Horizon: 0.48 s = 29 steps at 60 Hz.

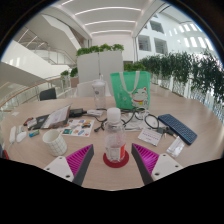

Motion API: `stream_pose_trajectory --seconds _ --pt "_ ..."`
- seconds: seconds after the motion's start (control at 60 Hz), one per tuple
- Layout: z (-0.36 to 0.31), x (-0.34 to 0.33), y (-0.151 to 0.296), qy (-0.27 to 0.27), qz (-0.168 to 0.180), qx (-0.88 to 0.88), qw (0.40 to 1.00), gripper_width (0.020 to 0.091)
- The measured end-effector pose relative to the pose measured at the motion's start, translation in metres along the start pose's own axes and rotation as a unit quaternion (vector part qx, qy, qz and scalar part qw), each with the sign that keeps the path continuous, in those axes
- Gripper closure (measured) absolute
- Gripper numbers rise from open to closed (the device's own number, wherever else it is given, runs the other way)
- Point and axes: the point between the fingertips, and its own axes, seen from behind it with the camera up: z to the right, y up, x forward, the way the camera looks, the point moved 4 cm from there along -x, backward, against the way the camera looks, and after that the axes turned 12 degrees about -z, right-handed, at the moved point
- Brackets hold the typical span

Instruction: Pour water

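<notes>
A clear plastic water bottle (114,131) with a white cap stands upright on a round red coaster (116,158) on the wooden table (200,150). My gripper (113,160) is open, its pink-padded fingers (80,160) spread wide to either side of the coaster. The bottle stands between and just ahead of the fingertips, with a clear gap on each side. A white paper cup (54,142) stands to the left of the fingers.
A black keyboard (179,127) lies to the right, with a small white box (175,147) near it. Papers, cards and cables (70,125) clutter the left side. A green bag (131,87) and a monitor (95,88) stand farther back, plants beyond.
</notes>
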Motion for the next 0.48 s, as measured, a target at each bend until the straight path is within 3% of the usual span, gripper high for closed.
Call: stream_pose_trajectory --seconds 0.267,0.483 --pt "-0.062 -0.166 -0.025 -0.055 -0.005 0.033 0.998 0.0261" --pt "-0.093 -0.235 -0.043 -0.083 0.001 0.043 0.996 0.0259"
